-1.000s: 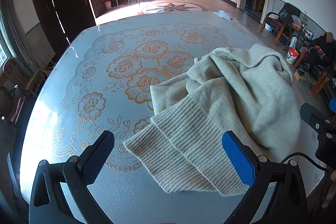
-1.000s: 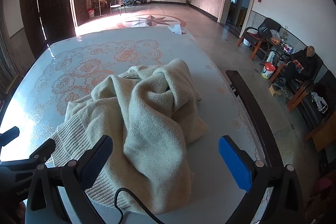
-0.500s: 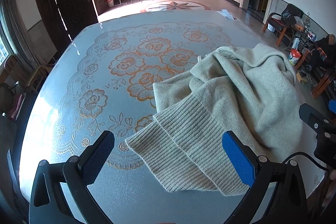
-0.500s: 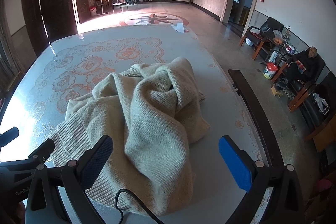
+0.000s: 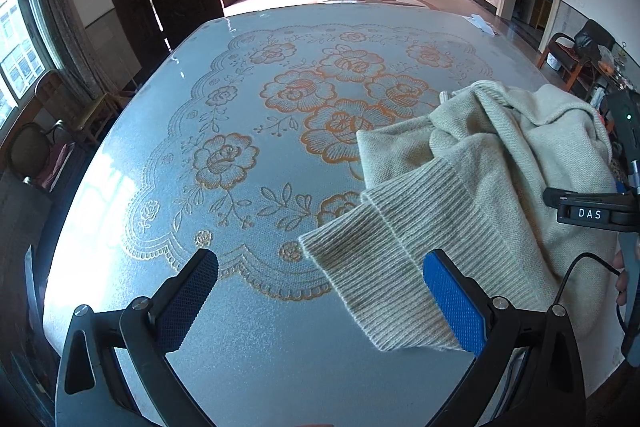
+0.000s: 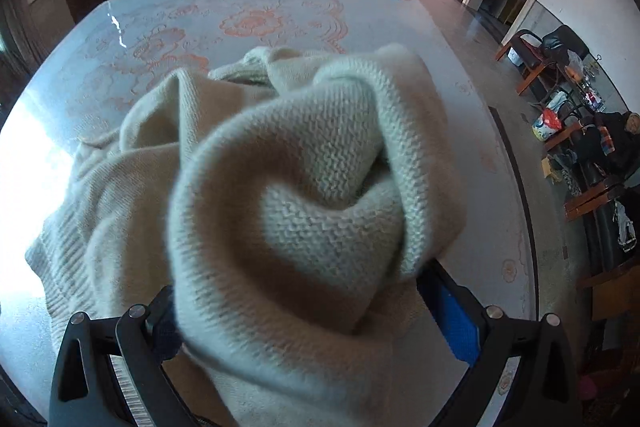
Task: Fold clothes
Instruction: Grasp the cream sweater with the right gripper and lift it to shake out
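Your desk [image 5: 168, 163] has lots of open room on the L side: the floral cloth [image 5: 304, 95] lies bare from the near edge to the far edge, w/ nothing on it but a small white paper [image 5: 482, 25] at the far R corner. On the R side the desk edge runs close past the sweater, w/ a dark rail [image 6: 516, 187] along it and floor beyond.

No containers on the desk that you can see.

The beige knit sweater [image 5: 500, 163] sits crumpled on the R half of the desk, nearer your side. Its ribbed hem [image 5: 400, 259] lies flat and points toward the near-L; the bulk piles up behind it toward the far-R, so the long axis runs roughly near-L to far-R.

Your left gripper [image 5: 320, 301] is wide open, holding nothing; its R finger [image 5: 454, 301] is over the hem's near corner, the L finger [image 5: 188, 301] over bare cloth.

Your right gripper [image 6: 296, 315] is down in the pile w/ a thick fold [image 6: 304, 187] between the fingers; they're closing. Both pads are mostly hidden by the knit, so can't tell if they press yet.
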`<state>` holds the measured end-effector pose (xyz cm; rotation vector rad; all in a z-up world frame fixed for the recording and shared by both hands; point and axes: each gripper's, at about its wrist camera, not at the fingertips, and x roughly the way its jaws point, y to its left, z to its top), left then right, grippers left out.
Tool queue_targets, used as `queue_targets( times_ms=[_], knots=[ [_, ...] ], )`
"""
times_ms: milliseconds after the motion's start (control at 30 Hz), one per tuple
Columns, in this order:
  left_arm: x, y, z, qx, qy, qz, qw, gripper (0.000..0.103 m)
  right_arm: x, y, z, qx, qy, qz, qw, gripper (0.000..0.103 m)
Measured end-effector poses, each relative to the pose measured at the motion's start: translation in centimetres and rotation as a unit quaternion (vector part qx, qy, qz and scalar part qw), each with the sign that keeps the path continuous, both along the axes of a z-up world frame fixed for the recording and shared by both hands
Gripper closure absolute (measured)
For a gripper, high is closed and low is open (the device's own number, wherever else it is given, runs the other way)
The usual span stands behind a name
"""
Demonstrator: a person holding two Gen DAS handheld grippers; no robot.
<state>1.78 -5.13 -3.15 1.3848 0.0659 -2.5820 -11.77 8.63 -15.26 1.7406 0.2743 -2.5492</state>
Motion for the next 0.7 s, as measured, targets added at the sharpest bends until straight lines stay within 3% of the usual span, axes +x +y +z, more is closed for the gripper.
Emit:
queue_targets(
  times_ms=[67, 167, 267, 500, 600, 700],
  knots=[
    [0.3, -1.0, -0.3, -0.001, -0.003, 0.017, 0.9998, 0.000, 0.2, 1.5, -0.3, -0.038, 0.008, -0.022, 0.999, 0.055],
    [0.7, -2.3, -0.5, 0.001, -0.007, 0.041, 0.9991, 0.000, 1.2, 3.6, 0.5, -0.108, 0.029, -0.027, 0.993, 0.078],
    [0.9, -3.4, -0.6, -0.001, -0.007, 0.057, 0.9984, 0.000, 2.8, 5.4, 3.9, -0.165, 0.068, -0.024, 0.984, 0.083],
    [1.5, -5.5, -0.7, 0.012, -0.005, 0.081, 0.9967, 0.000, 4.1, 3.8, 21.2, -0.177, 0.196, 0.080, 0.961, 0.086],
    [2.0, -6.8, -0.7, 0.020, 0.000, 0.096, 0.9951, 0.000, 3.9, -0.6, 29.0, -0.183, 0.239, 0.149, 0.942, 0.086],
    [2.9, -8.8, -0.7, 0.030, 0.006, 0.122, 0.9921, 0.000, 4.4, -6.5, 35.9, -0.189, 0.286, 0.230, 0.911, 0.087]
  ],
)
